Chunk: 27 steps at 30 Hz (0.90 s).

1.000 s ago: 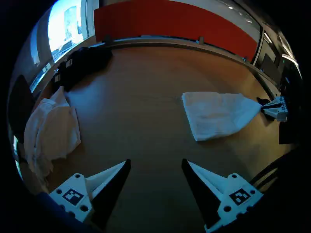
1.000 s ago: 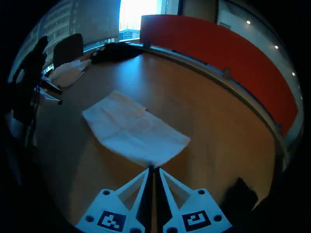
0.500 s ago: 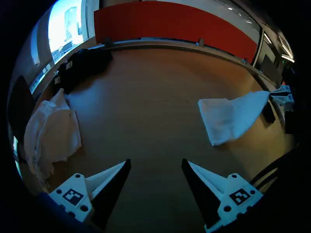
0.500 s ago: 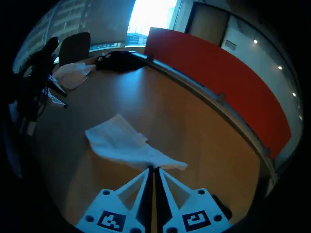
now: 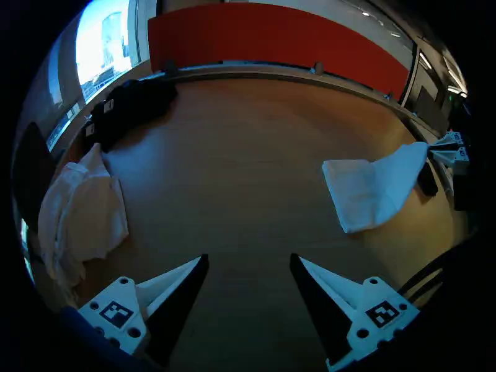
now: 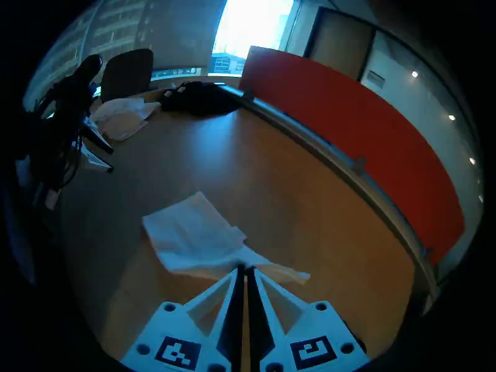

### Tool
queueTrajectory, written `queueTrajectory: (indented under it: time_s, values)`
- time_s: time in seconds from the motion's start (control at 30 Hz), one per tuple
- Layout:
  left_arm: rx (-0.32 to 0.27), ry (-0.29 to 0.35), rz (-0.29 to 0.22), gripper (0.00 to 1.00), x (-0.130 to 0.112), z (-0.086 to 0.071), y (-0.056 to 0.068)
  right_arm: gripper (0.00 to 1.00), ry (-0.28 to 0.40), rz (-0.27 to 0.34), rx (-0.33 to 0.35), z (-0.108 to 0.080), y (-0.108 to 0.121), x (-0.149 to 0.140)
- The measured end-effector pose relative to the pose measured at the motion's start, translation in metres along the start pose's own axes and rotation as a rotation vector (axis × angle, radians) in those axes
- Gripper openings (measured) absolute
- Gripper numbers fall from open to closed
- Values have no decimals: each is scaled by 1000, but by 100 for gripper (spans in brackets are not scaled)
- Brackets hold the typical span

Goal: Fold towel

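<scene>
Towel (image 6: 192, 239) stretches lengthwise from corner-pinching R hand-held gripper (image 6: 243, 270); L hand-held gripper (image 5: 248, 259) gapes.

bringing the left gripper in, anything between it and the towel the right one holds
Nothing visible: bare table lies between the open left gripper and the towel. The white cloth pile sits on the opposite side.

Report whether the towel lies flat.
Partly lifted: the right gripper pinches one towel corner up off the table; the rest lies on it.

A black bag (image 5: 133, 102) lay upper left on the wooden table (image 5: 235, 161); a red partition (image 5: 273, 34) crossed the top; a window (image 5: 102, 43) glowed beside it.
</scene>
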<state>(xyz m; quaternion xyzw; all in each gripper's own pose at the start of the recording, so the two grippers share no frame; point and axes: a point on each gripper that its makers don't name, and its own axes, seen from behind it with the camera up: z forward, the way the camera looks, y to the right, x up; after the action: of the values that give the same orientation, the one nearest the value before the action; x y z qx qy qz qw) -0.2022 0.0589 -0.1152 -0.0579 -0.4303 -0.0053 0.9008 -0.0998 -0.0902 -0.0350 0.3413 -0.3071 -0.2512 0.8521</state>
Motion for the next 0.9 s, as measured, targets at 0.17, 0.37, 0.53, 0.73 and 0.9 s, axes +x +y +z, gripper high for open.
queueTrajectory:
  time_s: [0.17,0.37,0.53,0.73,0.9]
  values:
    - [-4,8,-9,97,2,-1,1,5,12,-27,38,11,-15,14]
    - [-6,14,-23,97,2,-4,1,5,26,-55,96,29,-41,32]
    - [-3,23,-23,97,4,-8,-1,5,32,-80,145,44,-64,45]
    - [3,35,-43,97,5,-15,-8,5,28,-111,205,63,-93,54]
    - [14,38,-60,97,3,-18,-17,5,13,-121,267,79,-119,54]
